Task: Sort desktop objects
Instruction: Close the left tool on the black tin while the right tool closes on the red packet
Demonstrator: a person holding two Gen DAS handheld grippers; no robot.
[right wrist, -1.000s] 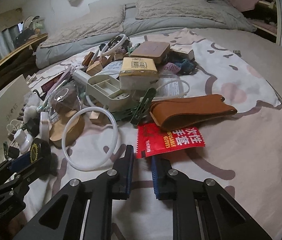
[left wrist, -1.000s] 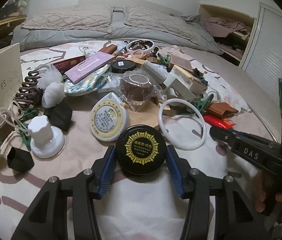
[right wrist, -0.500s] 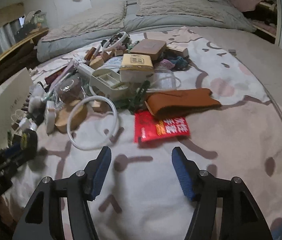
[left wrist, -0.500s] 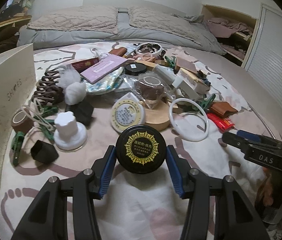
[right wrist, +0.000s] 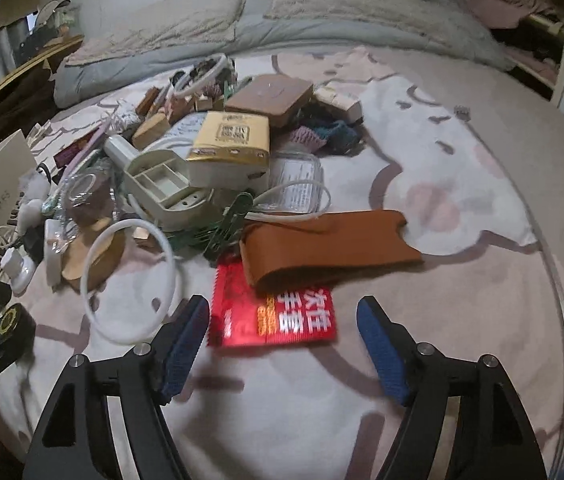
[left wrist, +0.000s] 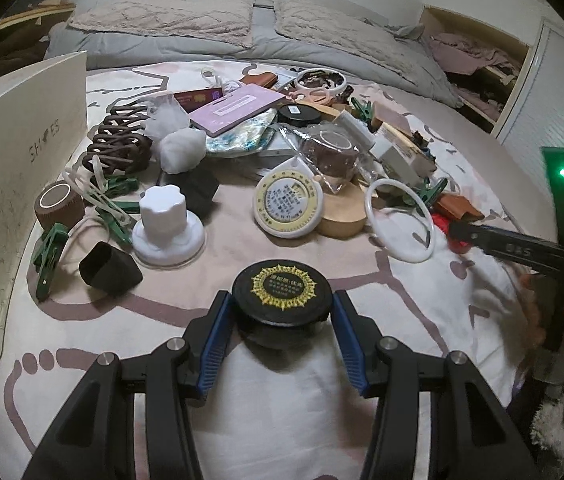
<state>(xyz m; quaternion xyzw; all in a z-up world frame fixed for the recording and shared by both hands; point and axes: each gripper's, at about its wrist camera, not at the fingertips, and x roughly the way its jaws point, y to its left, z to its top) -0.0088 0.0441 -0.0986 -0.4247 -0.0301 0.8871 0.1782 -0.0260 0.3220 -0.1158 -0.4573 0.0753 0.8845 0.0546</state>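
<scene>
Left wrist view: your left tool (left wrist: pixel 282 312) is clamped on a black tin (left wrist: pixel 281 294). The blue pads press on both sides of the tin. The tin has a gold sun mark on its lid. It sits low over the bed (left wrist: pixel 282 400), which has a pale cover with brown lines.

Use the white ring (left wrist: pixel 400 219) as your landmark. The tin is in front of the ring and to its left. A round white tape case (left wrist: pixel 288 204) is just left of the ring, leaning on a wood disc (left wrist: pixel 342 216). A white knob (left wrist: pixel 168 226) stands further left, well apart from the ring. A black cup (left wrist: pixel 108 268) lies on its side near the knob. A tall card box (left wrist: pixel 14 168) stands at the far left. Your right tool (left wrist: pixel 522 246) shows at the right of the ring, blurred.

From the right wrist view, your right tool (right wrist: pixel 284 340) is opening. A red packet (right wrist: pixel 270 312) lies between its pads, but the pads do not touch it. The packet is just right of the ring (right wrist: pixel 130 280). A brown pouch (right wrist: pixel 322 248) lies on the far end of the packet. A yellow box (right wrist: pixel 230 140) sits on the pile behind the ring. The tin (right wrist: pixel 12 322) and your left tool are at the left edge, well left of the ring.
</scene>
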